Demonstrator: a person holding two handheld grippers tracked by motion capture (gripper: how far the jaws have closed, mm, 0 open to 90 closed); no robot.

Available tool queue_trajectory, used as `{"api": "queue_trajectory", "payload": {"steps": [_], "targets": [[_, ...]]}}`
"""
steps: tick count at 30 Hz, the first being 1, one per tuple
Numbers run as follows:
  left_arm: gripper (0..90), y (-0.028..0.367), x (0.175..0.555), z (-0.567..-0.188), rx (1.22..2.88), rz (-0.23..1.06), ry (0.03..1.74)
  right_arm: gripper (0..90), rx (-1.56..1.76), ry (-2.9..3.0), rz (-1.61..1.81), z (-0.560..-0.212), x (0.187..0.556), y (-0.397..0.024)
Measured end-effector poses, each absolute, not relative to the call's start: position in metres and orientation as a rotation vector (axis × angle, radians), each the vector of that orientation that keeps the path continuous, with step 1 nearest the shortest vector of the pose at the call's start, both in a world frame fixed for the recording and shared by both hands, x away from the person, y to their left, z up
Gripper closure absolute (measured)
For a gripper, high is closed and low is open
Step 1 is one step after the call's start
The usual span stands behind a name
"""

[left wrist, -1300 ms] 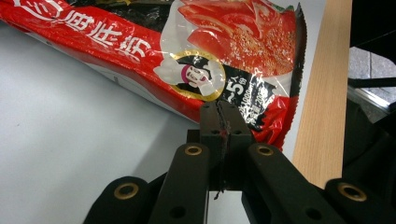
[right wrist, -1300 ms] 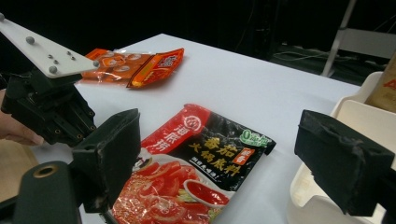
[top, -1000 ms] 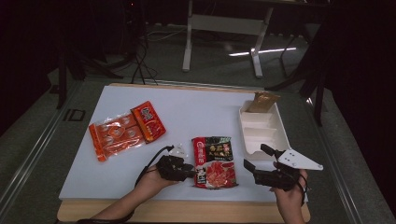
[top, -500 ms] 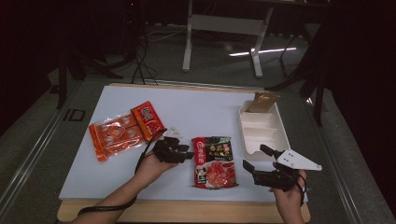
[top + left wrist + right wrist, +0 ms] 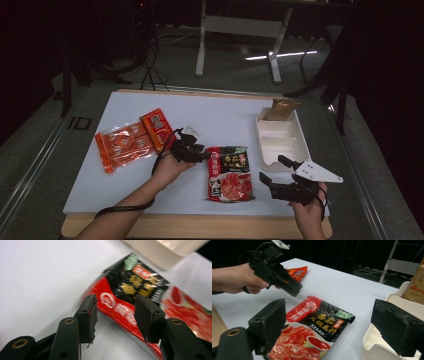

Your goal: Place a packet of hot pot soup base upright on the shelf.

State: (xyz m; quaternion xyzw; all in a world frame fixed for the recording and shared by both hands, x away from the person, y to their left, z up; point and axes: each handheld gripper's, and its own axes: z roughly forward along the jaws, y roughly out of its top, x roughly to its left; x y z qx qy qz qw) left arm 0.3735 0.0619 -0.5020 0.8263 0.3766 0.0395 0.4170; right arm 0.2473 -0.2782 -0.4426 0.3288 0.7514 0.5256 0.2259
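A: Status of the left gripper [image 5: 200, 152]?

B: It sits left of centre in the high view, just off the upper left corner of the red-and-black sauce packet [image 5: 230, 172]. Its jaws have just been opening and stand partly apart. In the left gripper view the packet's edge lies beyond the two pads [image 5: 88, 315] — nothing is clamped between them.

A: Right gripper [image 5: 272, 170]?

B: Lower right of the high view, held above the table [image 5: 225, 112] just beside the packet's right edge. Jaws wide apart, nothing in them. In the right gripper view the packet [image 5: 312, 325] lies flat between and beyond its jaws.

A: Packet position?

B: Flat on the white table, centre-bottom of the high view, black end toward the top of the frame, touched by neither gripper.

A: Surroundings?

B: A white compartment tray [image 5: 300, 145] at right holds a brown pouch [image 5: 281, 109] in its far compartment. Orange packets [image 5: 132, 140] lie at left — just beyond the left gripper.
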Motion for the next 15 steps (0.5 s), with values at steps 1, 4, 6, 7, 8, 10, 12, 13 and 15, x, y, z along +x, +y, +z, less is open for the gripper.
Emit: {"api": "queue_trajectory", "payload": {"steps": [1,4,6,7,8,10,12,13,15], "targets": [[49.7,0.06,0.377,-0.504,2.077,0.107,0.962,12.6,0.908,2.073,1.452,-0.443,0.247,-0.278],[46.2,0.055,0.383,-0.508,2.064,0.135,0.975,12.6,0.905,2.078,1.447,-0.443,0.248,-0.278],[45.7,0.052,0.387,-0.512,2.069,0.139,0.988,12.6,0.909,2.082,1.45,-0.444,0.248,-0.279],[43.7,0.05,0.389,-0.515,2.062,0.132,0.992,12.8,0.909,2.084,1.446,-0.444,0.249,-0.278],[43.4,0.049,0.391,-0.518,2.066,0.128,0.987,12.8,0.911,2.09,1.447,-0.445,0.249,-0.278],[43.0,0.049,0.394,-0.521,2.051,0.129,0.991,12.8,0.908,2.093,1.444,-0.445,0.249,-0.278],[43.0,0.05,0.399,-0.524,2.038,0.101,1.016,12.9,0.903,2.1,1.445,-0.446,0.249,-0.277],[43.0,0.05,0.4,-0.526,2.029,0.095,1.026,12.9,0.902,2.105,1.445,-0.446,0.249,-0.277],[43.1,0.049,0.403,-0.53,2.049,0.071,1.03,12.9,0.904,2.11,1.448,-0.447,0.25,-0.277]]}}
